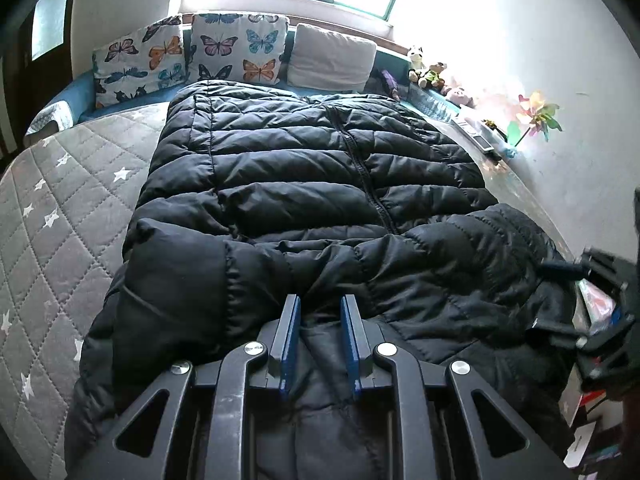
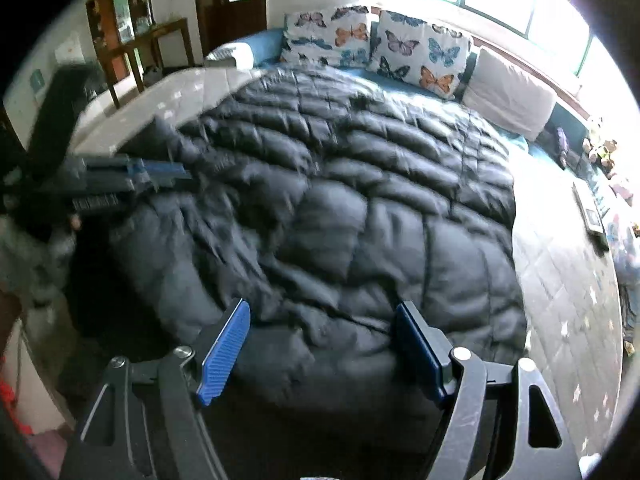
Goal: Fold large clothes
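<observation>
**Left wrist view: puffer jacket spread on the bed, near end gathered, fold barely begun**

Left wrist view shows a black quilted puffer jacket [image 1: 312,184] lying front-up along the bed [image 1: 60,220], its zipper [image 1: 360,164] running away toward the butterfly pillows [image 1: 236,48] and a plain pillow [image 1: 332,56] under the window. The near end is bunched into a loose roll just ahead of the left gripper [image 1: 319,308], whose blue pads stand narrowly apart with a ridge of dark fabric running between them. Whether the pads actually pinch that fabric cannot be told from this angle; the gap looks small enough that a grip on a thin layer is likely, but that is a judgement.

The right wrist view is blurred. The right gripper [image 2: 324,320] hangs over the jacket's near right part with its jaws wide apart and nothing between them, the pads clear of the cloth. At far left of that view the other gripper appears low against the jacket's edge.

As for progress: the jacket seems laid out and roughly flattened, and what may be sleeve or hood material is piled at the near end. No clean crease across the body is visible, so most of the folding appears to remain: tucking the loose parts in, then doubling the body over toward the pillows
</observation>
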The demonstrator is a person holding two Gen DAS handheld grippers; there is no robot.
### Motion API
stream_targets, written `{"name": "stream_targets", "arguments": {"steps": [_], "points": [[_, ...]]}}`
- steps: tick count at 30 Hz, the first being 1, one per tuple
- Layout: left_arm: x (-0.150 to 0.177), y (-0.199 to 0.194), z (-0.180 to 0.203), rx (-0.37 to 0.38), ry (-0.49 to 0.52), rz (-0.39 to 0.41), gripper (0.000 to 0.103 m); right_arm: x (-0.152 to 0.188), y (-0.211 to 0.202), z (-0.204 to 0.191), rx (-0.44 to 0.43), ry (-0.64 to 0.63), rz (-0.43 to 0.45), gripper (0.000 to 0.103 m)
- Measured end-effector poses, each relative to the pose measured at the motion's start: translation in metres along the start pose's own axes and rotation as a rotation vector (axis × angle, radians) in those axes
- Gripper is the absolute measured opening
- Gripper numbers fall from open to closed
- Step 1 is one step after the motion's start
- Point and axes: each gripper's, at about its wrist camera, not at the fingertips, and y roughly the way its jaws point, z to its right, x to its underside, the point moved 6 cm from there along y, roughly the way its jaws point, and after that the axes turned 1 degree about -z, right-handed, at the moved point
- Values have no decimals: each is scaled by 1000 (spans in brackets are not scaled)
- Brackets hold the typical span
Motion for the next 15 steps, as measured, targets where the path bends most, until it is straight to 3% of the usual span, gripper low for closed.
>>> {"name": "stream_targets", "arguments": {"steps": [7, 10, 15], "points": [[1, -1, 4, -27, 25, 3, 23, 11, 22, -6, 25, -24, 11, 84], [1, -17, 7, -31, 24, 12, 24, 6, 6, -1, -9, -10, 4, 84], [3, -65, 20, -56, 102, 92, 24, 3, -27, 15, 5, -7, 71, 84]]}}
